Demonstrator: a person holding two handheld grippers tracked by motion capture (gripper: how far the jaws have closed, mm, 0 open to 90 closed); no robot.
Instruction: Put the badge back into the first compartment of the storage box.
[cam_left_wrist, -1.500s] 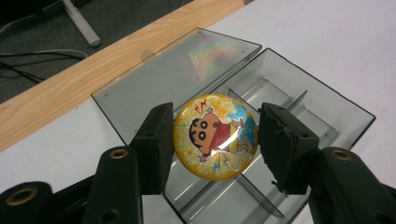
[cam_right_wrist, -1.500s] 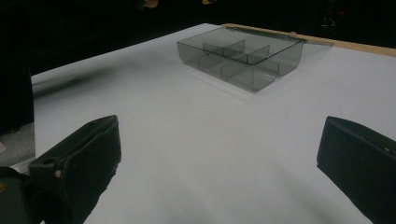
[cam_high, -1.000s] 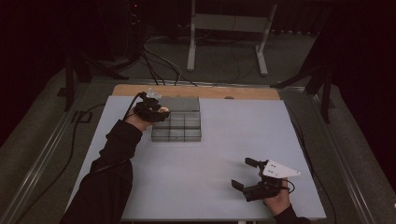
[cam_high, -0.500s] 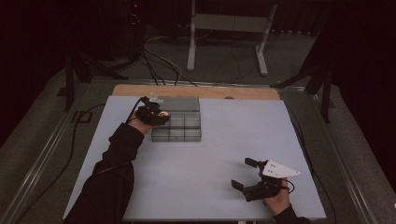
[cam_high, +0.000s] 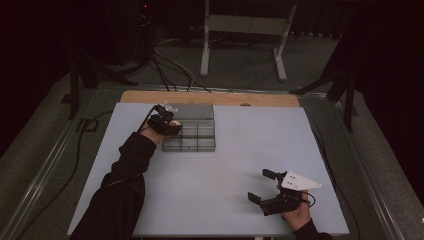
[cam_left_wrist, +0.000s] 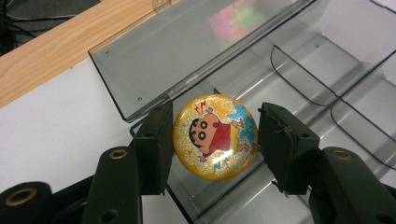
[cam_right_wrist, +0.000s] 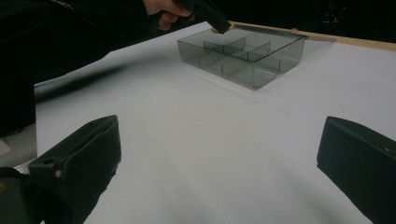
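Badge: round yellow glitter badge (cam_left_wrist: 215, 135) clamped between the left gripper (cam_left_wrist: 212, 140) jaws, hanging over a corner compartment of the clear divided box (cam_high: 197, 135).
Lid: open, lying flat behind the box (cam_left_wrist: 187, 51).
Right gripper (cam_high: 267, 187): jaws wide apart, empty, parked near the table's front edge.
Risk: smooth domed face could slip or tip out and land outside the box.
Writing: none, just a cartoon child's face.

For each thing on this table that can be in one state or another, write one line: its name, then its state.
Left gripper: shut on the badge.
Badge: held between the jaws above the organiser box, picture side to the camera.
Organiser box: lid open, laid back flat.
Right gripper: open, nothing between the jaws, over bare table.
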